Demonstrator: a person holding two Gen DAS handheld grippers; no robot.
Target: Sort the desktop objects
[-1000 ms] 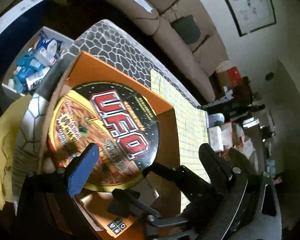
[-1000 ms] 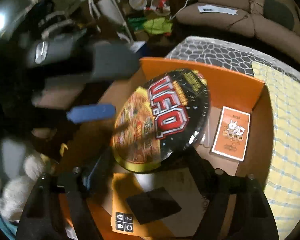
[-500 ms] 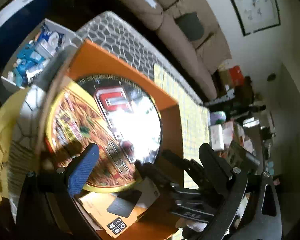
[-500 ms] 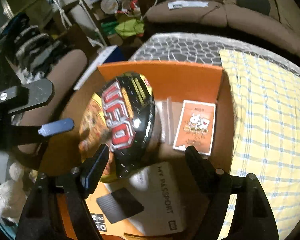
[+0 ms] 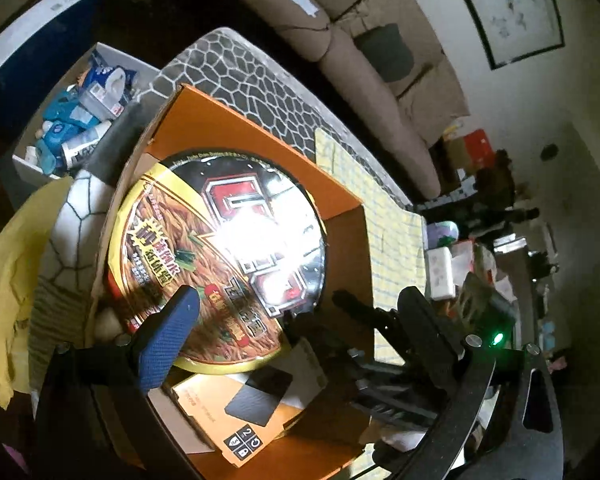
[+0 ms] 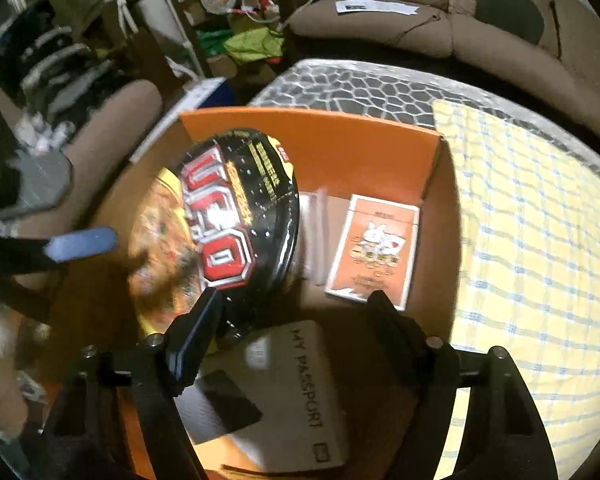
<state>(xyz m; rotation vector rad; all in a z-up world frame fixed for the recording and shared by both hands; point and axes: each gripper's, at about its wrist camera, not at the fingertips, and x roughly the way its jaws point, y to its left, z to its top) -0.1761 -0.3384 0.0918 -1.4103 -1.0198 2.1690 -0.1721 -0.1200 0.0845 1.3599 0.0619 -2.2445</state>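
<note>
noodle bowl (image 6: pixel 224 232) is sitting tilted inside the orange box (image 6: pixel 340 140), at 11 o'clock from the right hand-held gripper (image 6: pixel 296 312), w/ its lower rim just by that gripper's left finger. right hand-held gripper is released, gripping nothing. left hand-held gripper (image 5: pixel 300 312) is also spread wide, bowl at its 11 o'clock, near. right one looks nearer the rim. passport box (image 6: pixel 300 392) is lying under the bowl's low edge; card pack (image 6: pixel 374 248) at 1 o'clock. box walls are crowding 9 and 12; open room is upward.
</note>
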